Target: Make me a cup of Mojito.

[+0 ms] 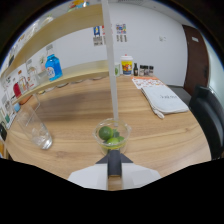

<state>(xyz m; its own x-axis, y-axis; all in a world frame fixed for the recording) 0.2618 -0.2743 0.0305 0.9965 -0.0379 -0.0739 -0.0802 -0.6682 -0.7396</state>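
Observation:
A clear plastic cup (113, 137) with green lime pieces (105, 133) in it stands on the wooden table (165, 140), just ahead of my fingers. My gripper (114, 157) is shut on a long pale rod (111, 65). The rod rises straight up from the fingers, crosses in front of the cup and runs out of view at the top. Its lower end is hidden around the cup and the fingertips. An empty clear glass (36, 129) stands on the table to the left of the cup.
A white folded cloth (163, 98) lies beyond the cup to the right, with a dark chair (209, 112) past it. Small bottles and jars (134, 67) stand by the far wall. Shelves on the left carry a blue bottle (53, 66) and other items.

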